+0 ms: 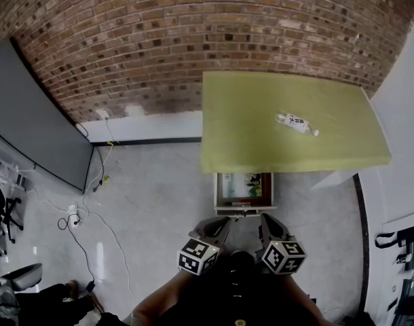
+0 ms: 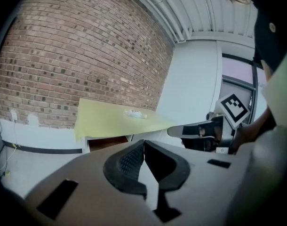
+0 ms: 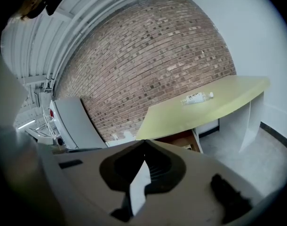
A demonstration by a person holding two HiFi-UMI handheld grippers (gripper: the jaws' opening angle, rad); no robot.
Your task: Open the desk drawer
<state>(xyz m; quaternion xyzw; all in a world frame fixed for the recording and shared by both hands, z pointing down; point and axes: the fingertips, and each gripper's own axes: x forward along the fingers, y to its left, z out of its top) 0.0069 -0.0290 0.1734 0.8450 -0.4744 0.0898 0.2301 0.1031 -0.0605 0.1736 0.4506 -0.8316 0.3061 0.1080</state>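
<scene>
The drawer (image 1: 244,190) hangs pulled out from under the near edge of the desk (image 1: 343,141) in the head view. Its inside is laid open, with a few small things in it that I can't identify. A bottle (image 1: 296,123) lies on the desk top. My left gripper (image 1: 222,223) and right gripper (image 1: 267,221) sit side by side before the drawer's front, near it but gripping nothing. I judge the pull as good as done. If the drawer should come out further, I would have to part my fingers and take its front lip.

In the left gripper view, my left gripper (image 2: 144,147) has its fingers pressed together at the tips with nothing between them. The drawer (image 2: 108,141) shows as a brown gap under the desk (image 2: 101,121), clearly apart from me, and my right gripper (image 2: 195,131) floats alongside.

In the right gripper view, my right gripper (image 3: 144,149) is likewise closed tight and empty. The drawer (image 3: 181,139) is beyond it, below the desk (image 3: 219,105) and the bottle (image 3: 196,98).
</scene>
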